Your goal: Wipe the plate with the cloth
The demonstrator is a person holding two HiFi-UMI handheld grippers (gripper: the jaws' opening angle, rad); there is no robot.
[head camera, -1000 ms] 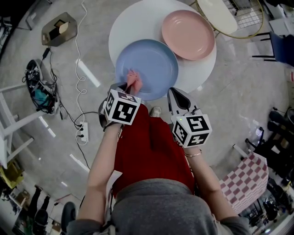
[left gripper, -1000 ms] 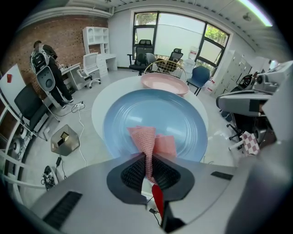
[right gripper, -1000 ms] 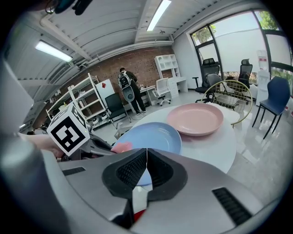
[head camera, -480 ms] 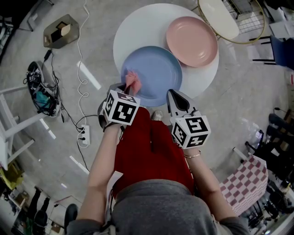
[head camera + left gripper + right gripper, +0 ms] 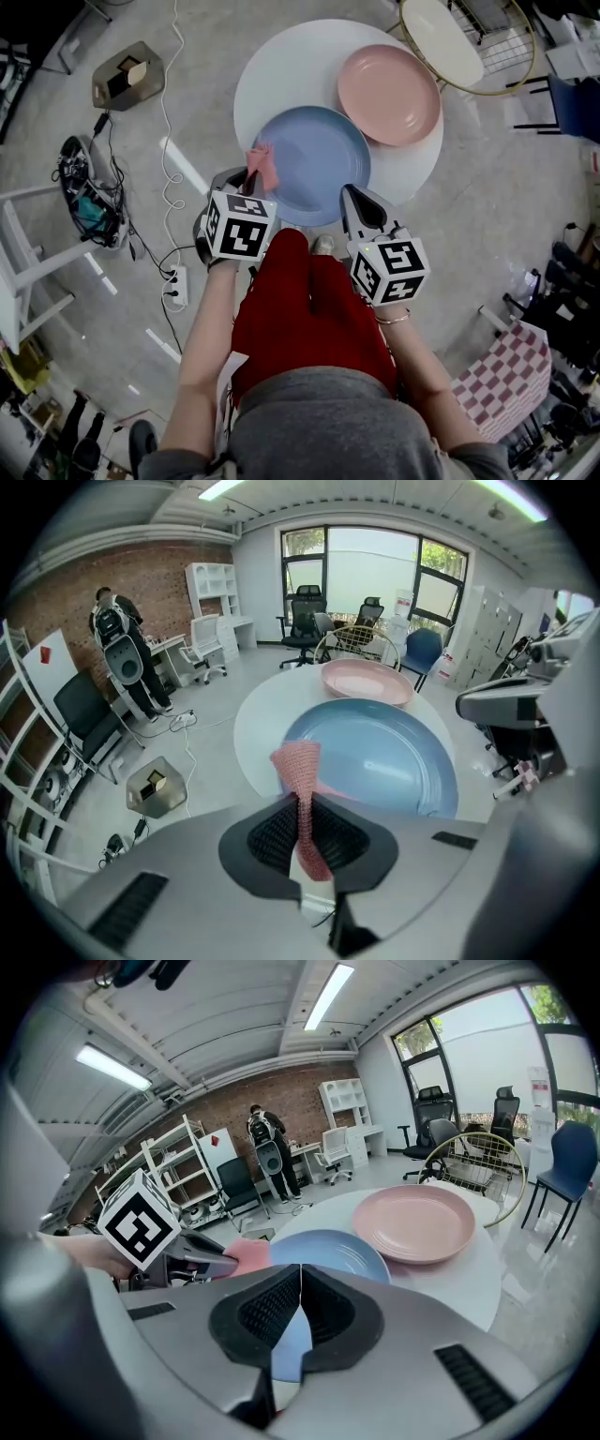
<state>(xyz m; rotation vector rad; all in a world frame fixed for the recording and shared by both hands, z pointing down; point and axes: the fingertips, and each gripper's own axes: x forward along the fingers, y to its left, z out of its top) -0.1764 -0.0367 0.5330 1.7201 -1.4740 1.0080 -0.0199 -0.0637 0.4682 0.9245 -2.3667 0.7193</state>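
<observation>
A blue plate (image 5: pixel 319 164) lies on a round white table (image 5: pixel 281 66), with a pink plate (image 5: pixel 389 94) behind it to the right. My left gripper (image 5: pixel 253 178) is shut on a pink knitted cloth (image 5: pixel 262 166), which hangs over the blue plate's left rim. In the left gripper view the cloth (image 5: pixel 302 789) stands up from between the jaws, in front of the blue plate (image 5: pixel 384 761). My right gripper (image 5: pixel 356 199) is shut on nothing, just short of the plate's near right edge. The right gripper view shows the blue plate (image 5: pixel 333 1251) and the left gripper (image 5: pixel 192 1255) with the cloth (image 5: pixel 246 1255).
A cream, gold-rimmed round table (image 5: pixel 450 33) stands behind the white table. On the floor to the left are a box (image 5: pixel 127 70), cables and a power strip (image 5: pixel 173 272). White frame legs (image 5: pixel 28 253) stand far left. A person (image 5: pixel 117 653) stands by the brick wall.
My left gripper has carried the cloth from inside the blue plate's near left part out to its left rim. The right gripper has stayed in place.
</observation>
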